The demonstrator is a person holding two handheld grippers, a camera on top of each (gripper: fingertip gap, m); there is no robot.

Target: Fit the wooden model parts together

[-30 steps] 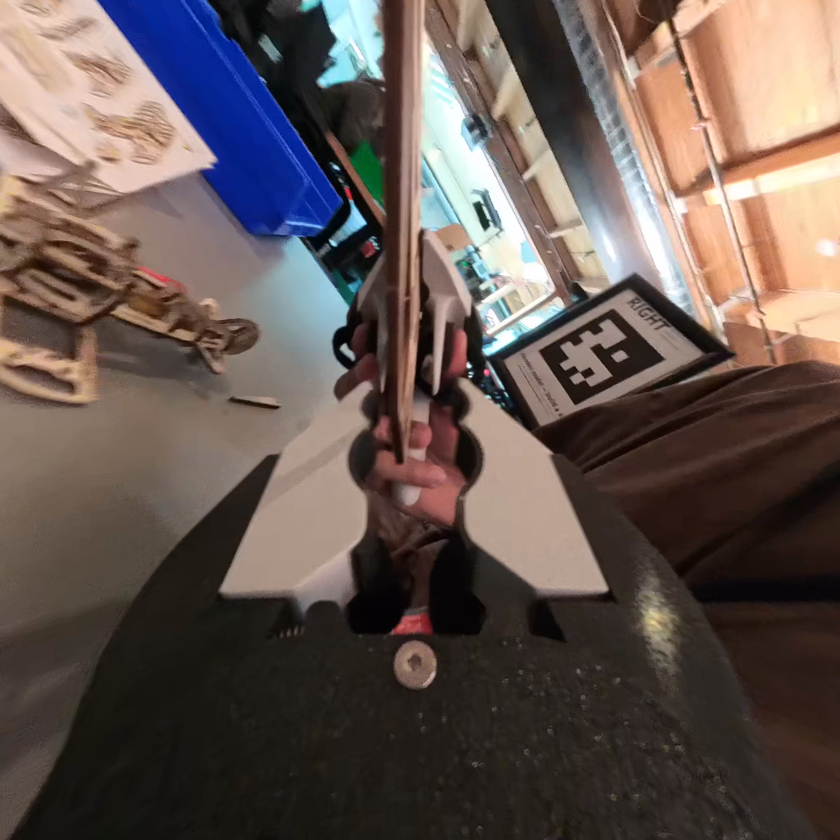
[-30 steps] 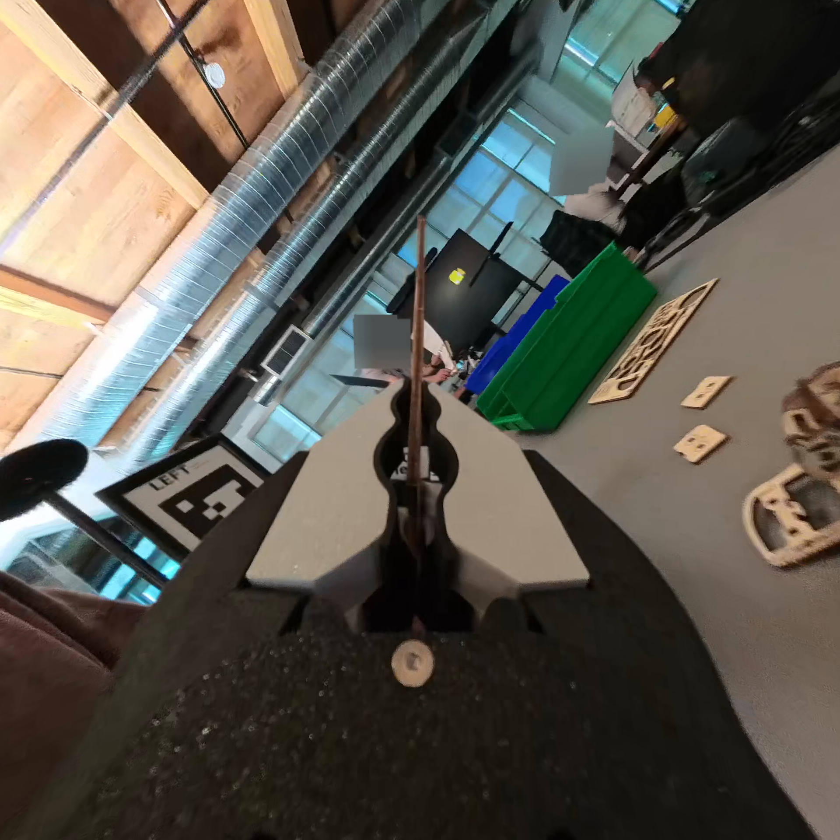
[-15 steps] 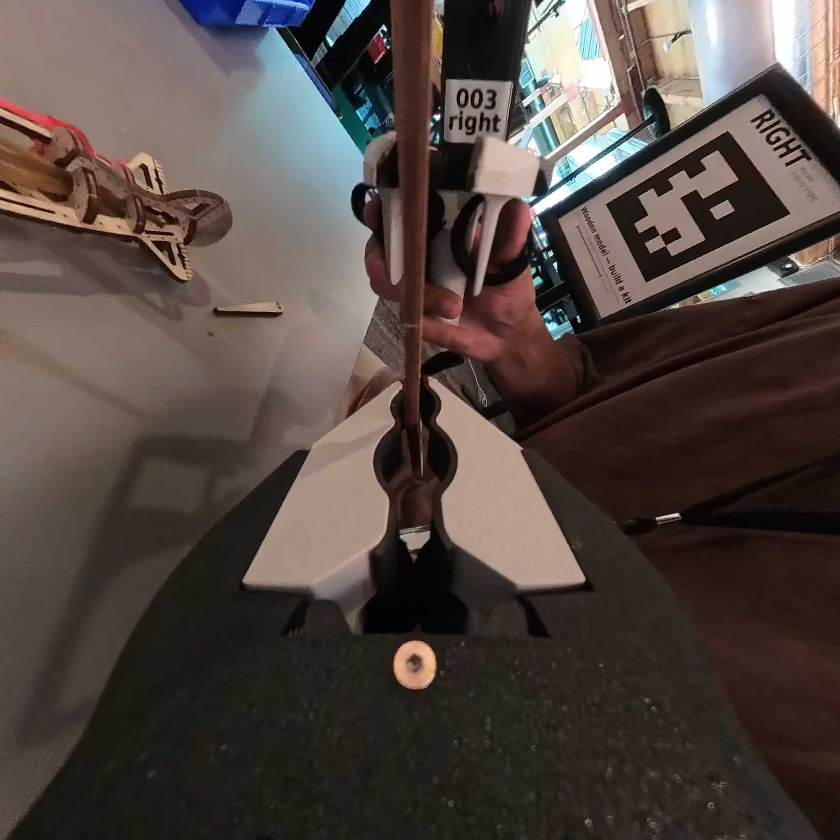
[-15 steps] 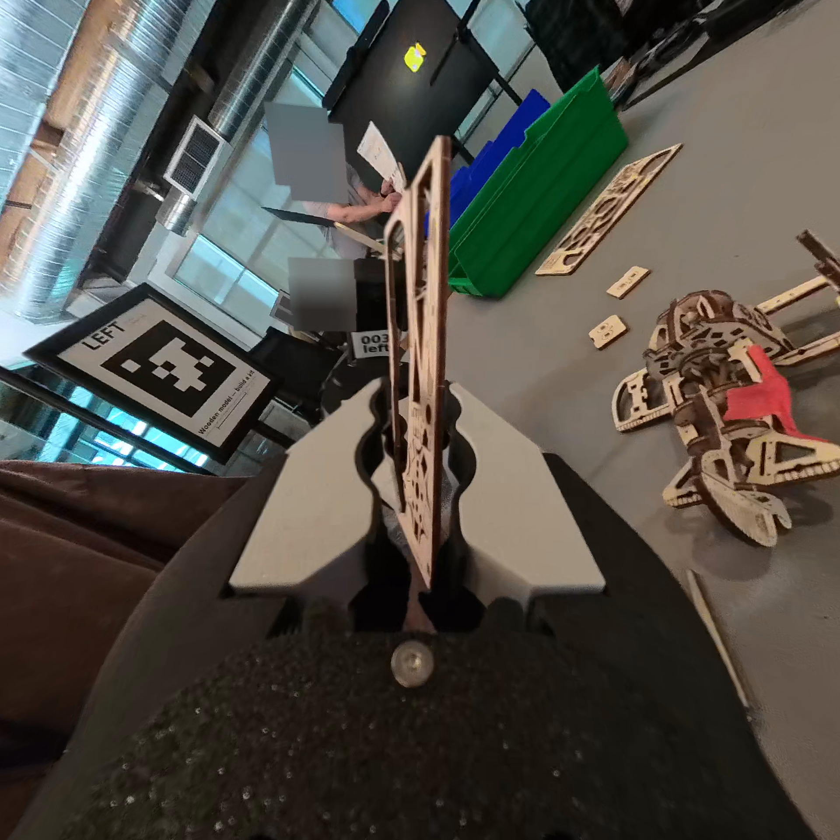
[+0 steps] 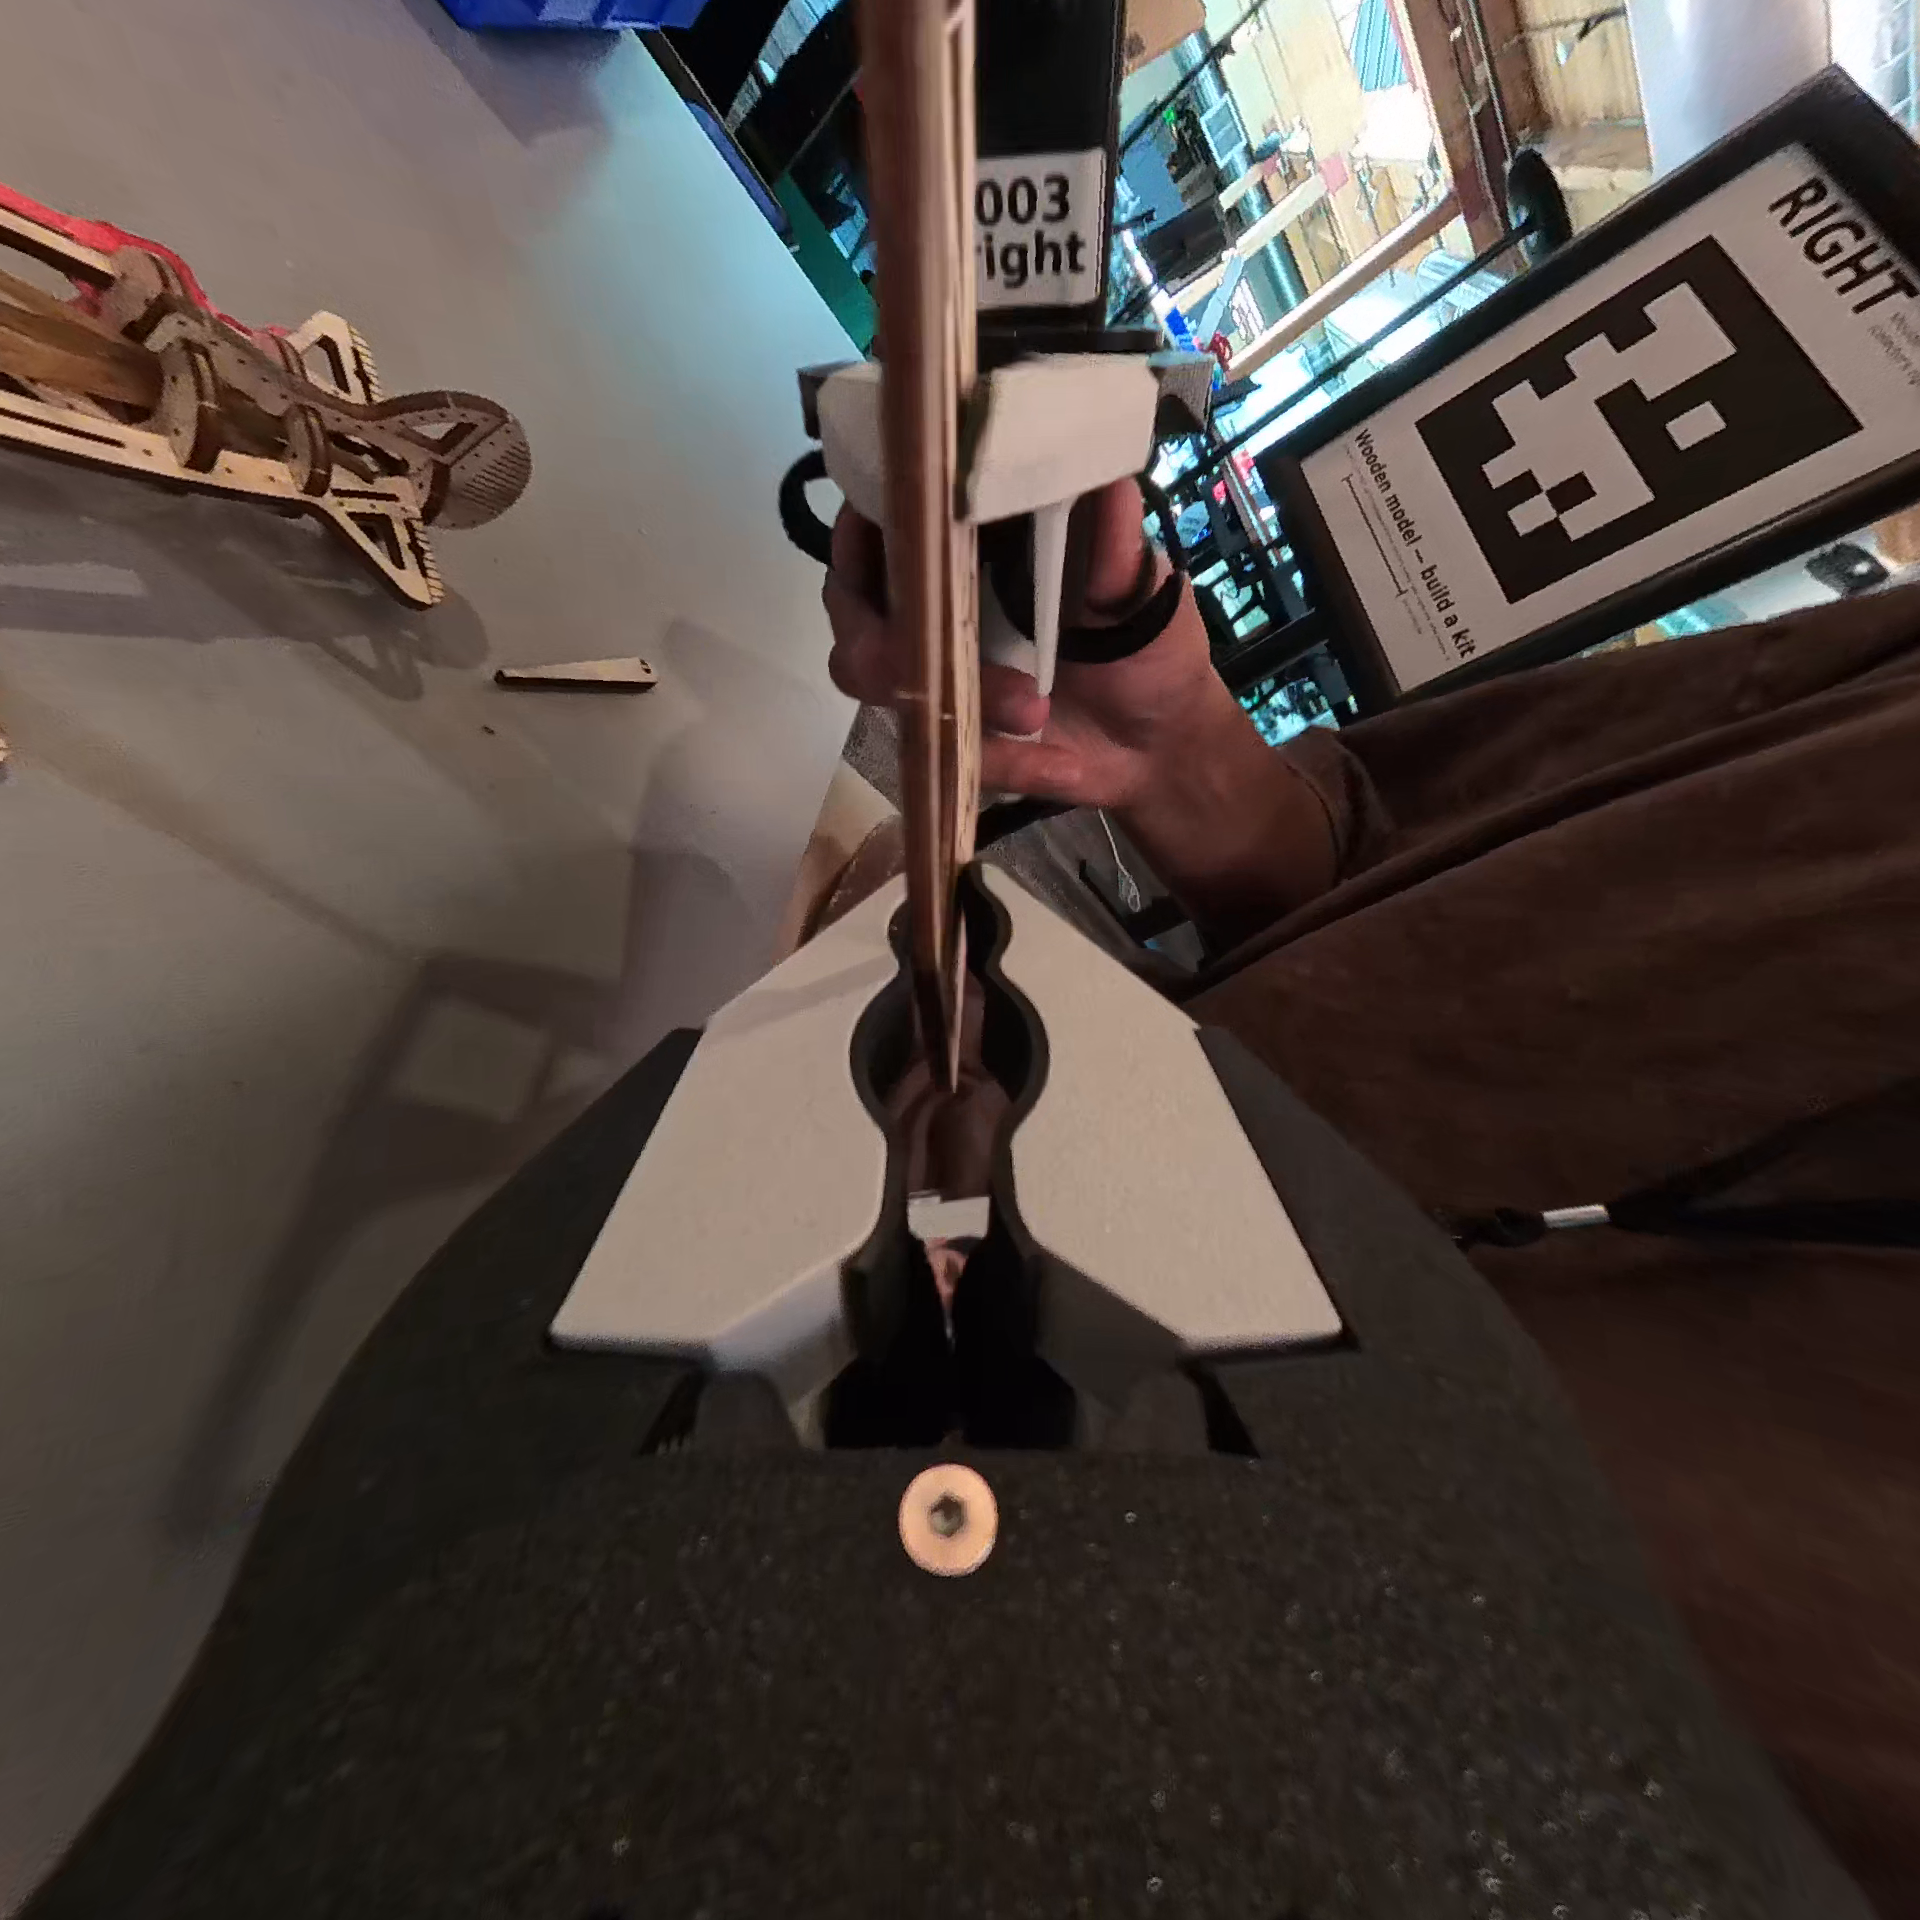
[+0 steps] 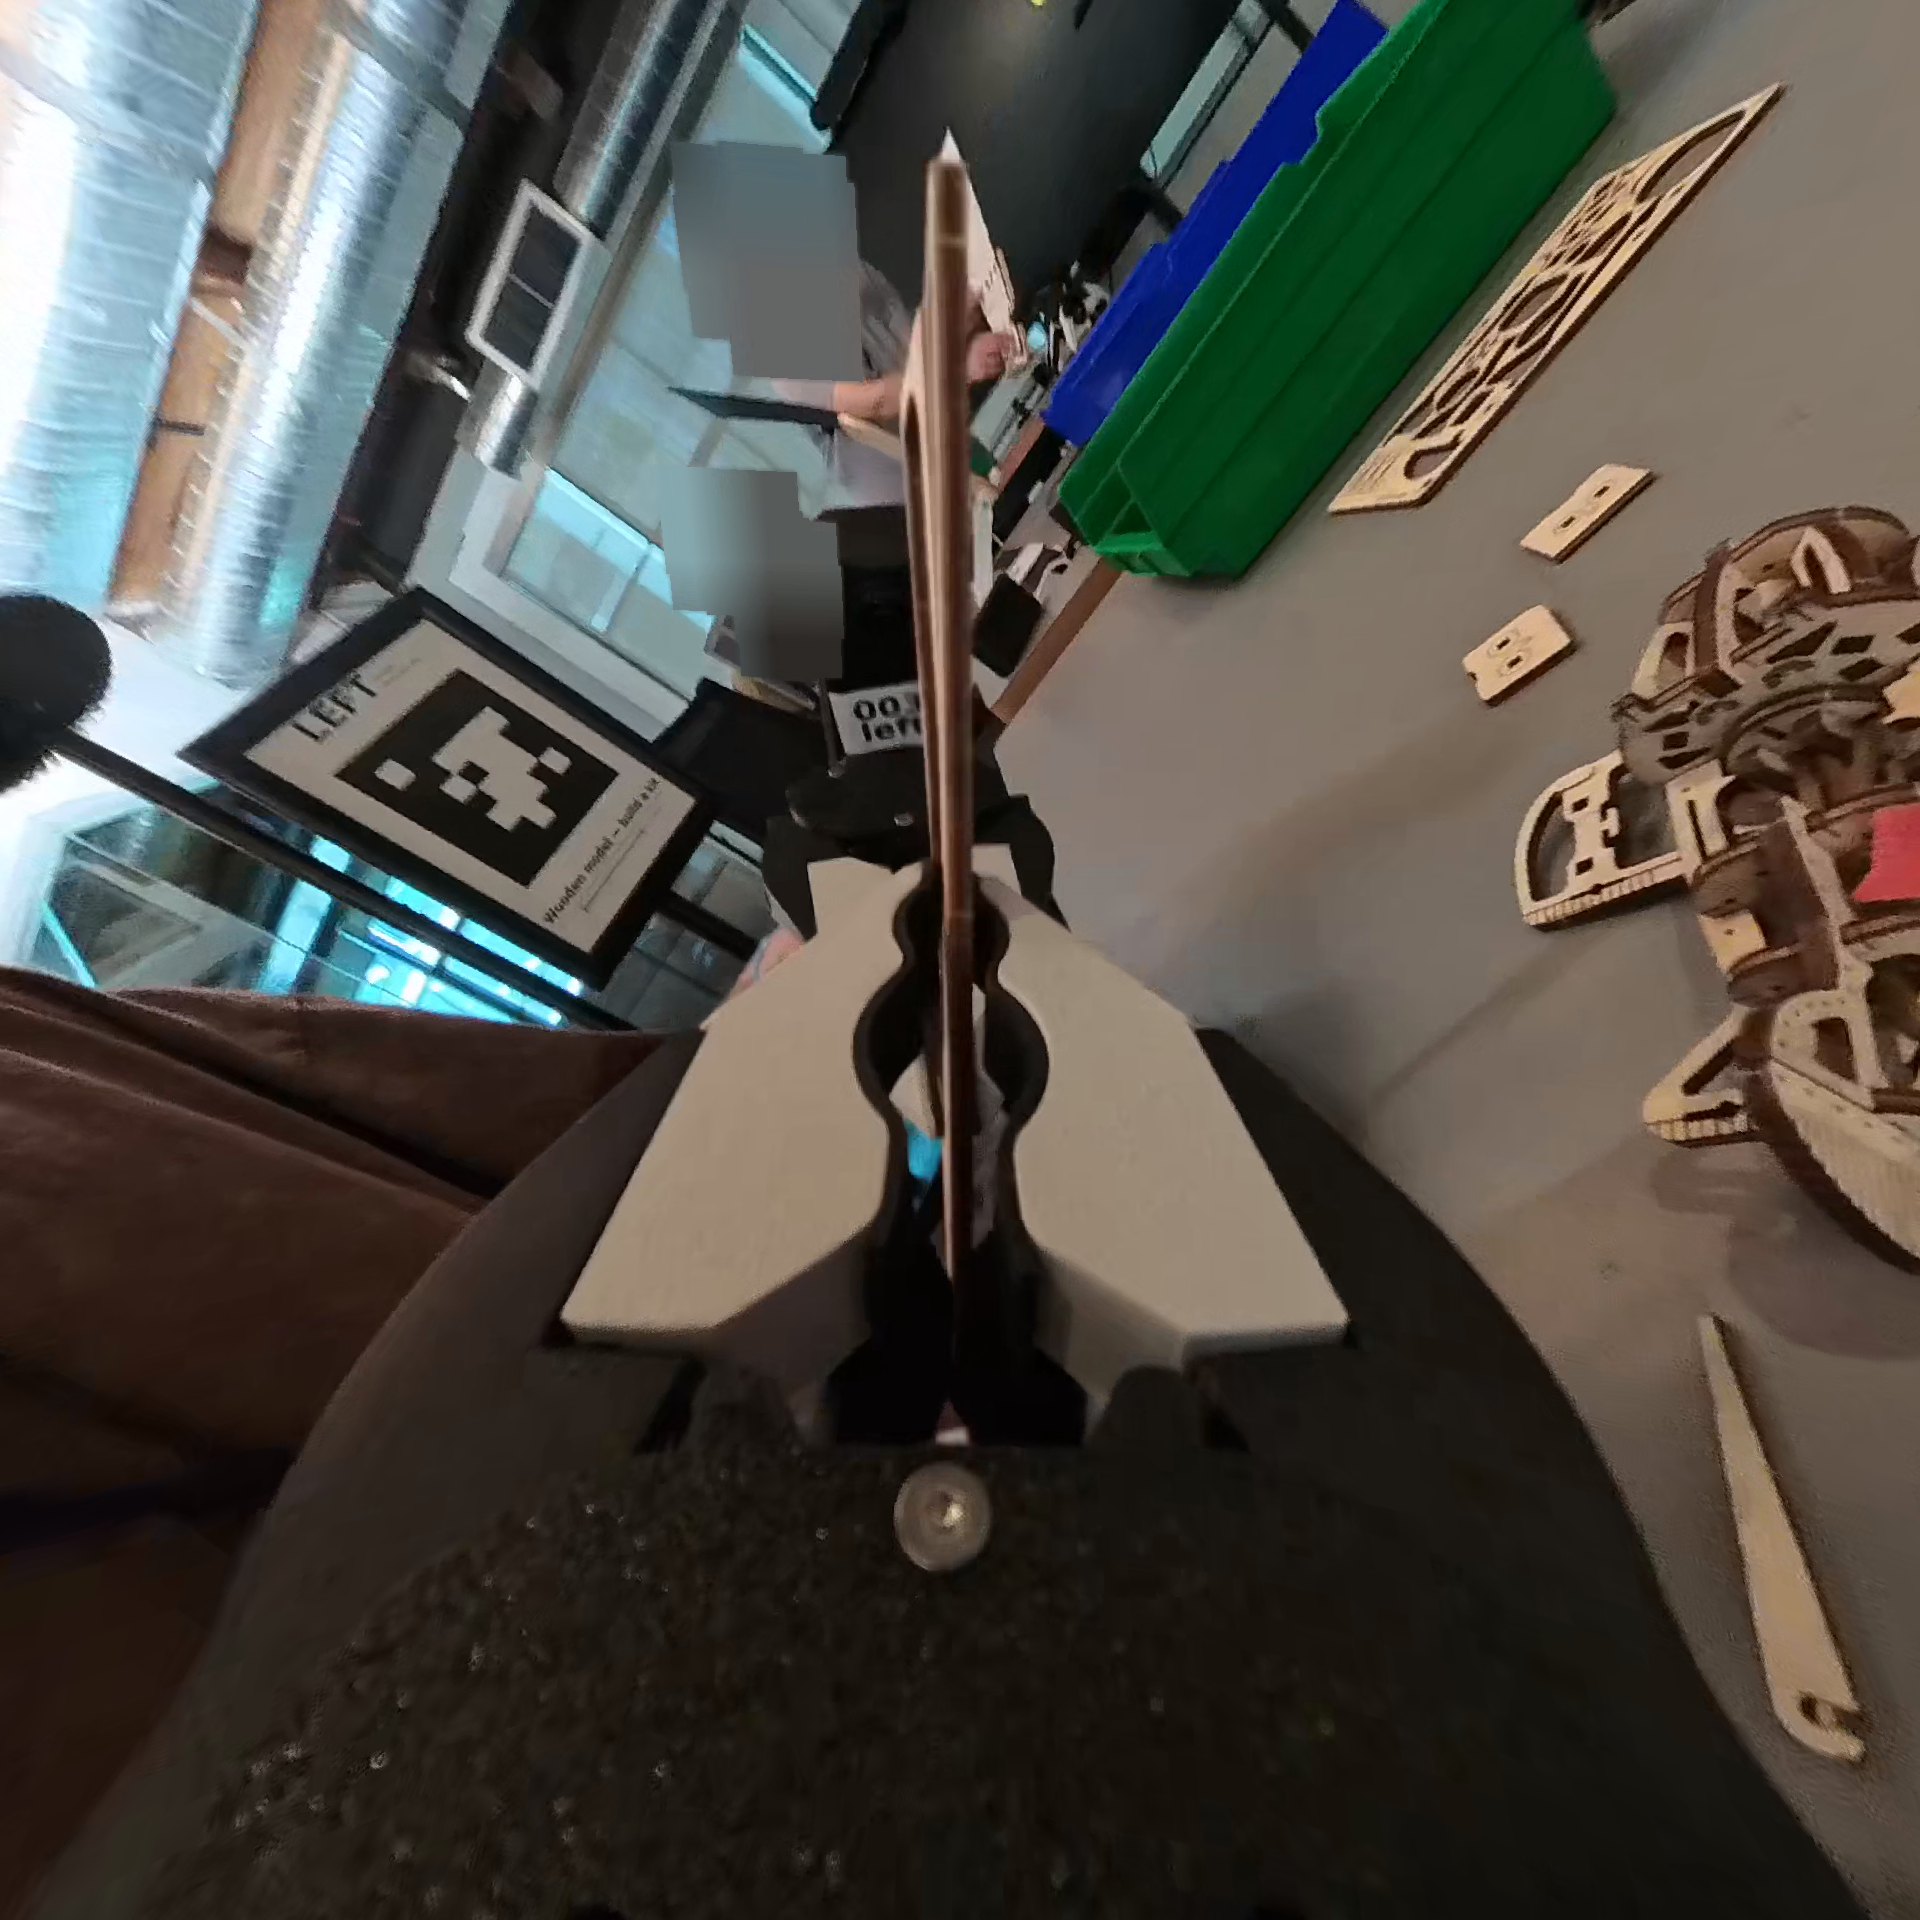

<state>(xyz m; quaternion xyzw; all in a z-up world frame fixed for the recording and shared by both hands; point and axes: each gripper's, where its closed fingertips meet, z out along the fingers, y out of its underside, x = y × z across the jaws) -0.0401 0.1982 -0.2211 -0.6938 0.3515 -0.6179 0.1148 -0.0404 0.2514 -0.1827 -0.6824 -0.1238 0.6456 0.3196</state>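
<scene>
A thin laser-cut wooden sheet (image 5: 920,520) stands edge-on between both grippers, above the grey table. My left gripper (image 5: 951,914) is shut on one end of it. My right gripper (image 6: 951,904) is shut on the other end, and the sheet (image 6: 943,582) rises straight up from its jaws. The right gripper (image 5: 935,457), held by a hand, shows beyond the sheet in the left wrist view. The left gripper (image 6: 894,831) shows behind the sheet in the right wrist view. The partly built wooden model (image 6: 1766,831) with a red part lies on the table; it also shows in the left wrist view (image 5: 260,426).
A green bin (image 6: 1330,312) and a blue bin (image 6: 1195,281) stand at the table's far edge. A flat cut-out sheet (image 6: 1558,301), two small wooden plates (image 6: 1517,655) and a long thin wooden tool (image 6: 1766,1538) lie on the table. A small wooden strip (image 5: 577,675) lies near the model. There is about 6 cm between the tips of the two grippers.
Both views have swung down from the ceiling toward the table. The sheet, seen partly face-on in the right wrist view half a second ago, is edge-on now. Both grippers stay shut on it.
</scene>
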